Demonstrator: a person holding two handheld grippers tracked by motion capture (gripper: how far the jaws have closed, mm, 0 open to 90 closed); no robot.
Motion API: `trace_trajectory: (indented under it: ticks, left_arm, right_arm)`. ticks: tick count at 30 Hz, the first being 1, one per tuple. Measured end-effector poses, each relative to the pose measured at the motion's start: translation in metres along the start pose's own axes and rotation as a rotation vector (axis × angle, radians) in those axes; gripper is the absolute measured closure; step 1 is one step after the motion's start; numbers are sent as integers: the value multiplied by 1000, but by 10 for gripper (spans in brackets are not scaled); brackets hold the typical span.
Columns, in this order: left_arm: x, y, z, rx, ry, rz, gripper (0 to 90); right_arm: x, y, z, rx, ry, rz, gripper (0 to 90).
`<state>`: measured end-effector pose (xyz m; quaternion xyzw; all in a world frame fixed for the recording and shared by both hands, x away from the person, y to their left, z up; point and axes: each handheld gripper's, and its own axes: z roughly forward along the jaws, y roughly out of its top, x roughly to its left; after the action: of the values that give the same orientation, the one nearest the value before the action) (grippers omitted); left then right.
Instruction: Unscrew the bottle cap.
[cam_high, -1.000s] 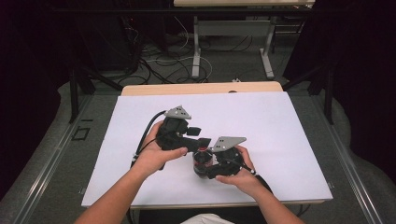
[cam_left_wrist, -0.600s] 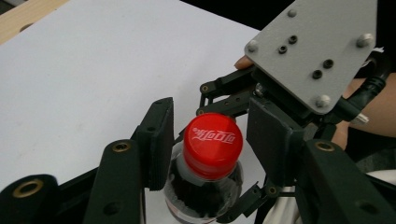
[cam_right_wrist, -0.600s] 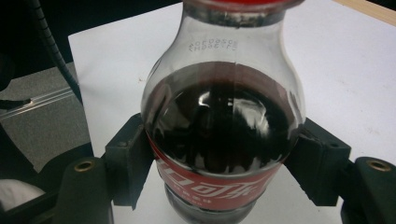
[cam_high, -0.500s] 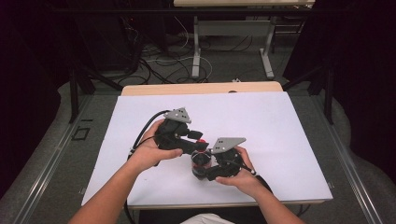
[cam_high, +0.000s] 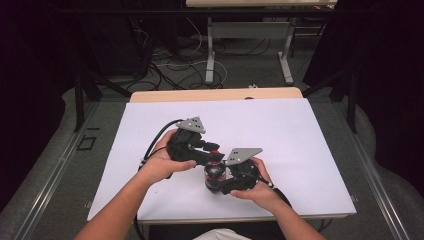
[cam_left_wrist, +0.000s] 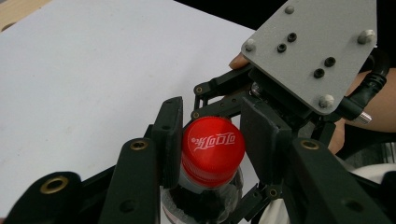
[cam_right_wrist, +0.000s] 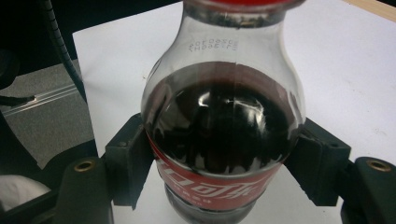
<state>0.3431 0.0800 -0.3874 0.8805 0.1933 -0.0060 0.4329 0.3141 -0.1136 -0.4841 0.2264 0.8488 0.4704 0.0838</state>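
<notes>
Bottle (cam_right_wrist: 223, 116): clear plastic, dark cola inside, red label band around the body, red cap (cam_left_wrist: 213, 144) with white lettering. It stood upright near the front middle of the white table (cam_high: 300, 130), long axis vertical, cap end up and base down toward the tabletop.

Right gripper (cam_high: 220, 186): held in the person's right hand, jaws clenched on the bottle's body at the label band, one black pad pressed to each side, as the right gripper view showed.

Left gripper (cam_left_wrist: 212, 140): held in the person's left hand, reached in from the left at cap height. Its jaws had just been closing, with the cap between them, and the two pads were clamped against opposite sides of the cap.

Grey three-cornered plate (cam_left_wrist: 310, 53): on top of the right gripper, seen just behind the cap in the left gripper view.
</notes>
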Motion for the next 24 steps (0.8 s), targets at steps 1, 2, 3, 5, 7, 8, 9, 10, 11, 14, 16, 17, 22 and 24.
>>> trace_trajectory:
  ticks: [1,2,3,5,7,8,9,10,11,14,16,17,22,24]
  left_arm:
    - [-1,0,0,-1,8,1,611]
    - [-1,1,1,-4,14,5,612]
    - [-2,1,2,-10,19,-6,612]
    - [-3,1,3,-11,38,-19,613]
    - [-7,1,5,-23,79,-54,615]
    - [-9,1,6,-25,99,-68,616]
    - [-11,1,6,-20,120,-82,617]
    - [-13,2,6,-9,130,-100,617]
    - [-15,2,8,-31,159,-131,618]
    - [-19,3,9,-37,199,-194,618]
    - [-21,5,9,-34,229,-231,619]
    - [-21,6,9,-23,247,-230,620]
    - [-25,10,13,-30,299,-275,620]
    - [-28,11,15,-45,316,-309,620]
  right_arm:
    - [0,0,0,0,-2,2,296]
    - [-1,0,0,6,0,3,296]
    - [-1,0,-1,9,-1,3,296]
    - [-2,-1,0,-2,-7,7,296]
    - [-2,-1,0,-1,-16,13,296]
    - [-2,-1,0,-1,-22,12,296]
    - [-2,-1,0,1,-26,15,296]
    - [-2,-1,1,3,-29,22,296]
    - [-2,-1,1,8,-28,24,296]
    - [-2,-2,1,0,-50,26,296]
    - [-2,-2,1,-12,-60,27,296]
    - [-2,-2,0,-1,-85,29,296]
    - [-2,-2,1,-11,-122,20,297]
    - [-2,-2,0,-4,-120,26,296]
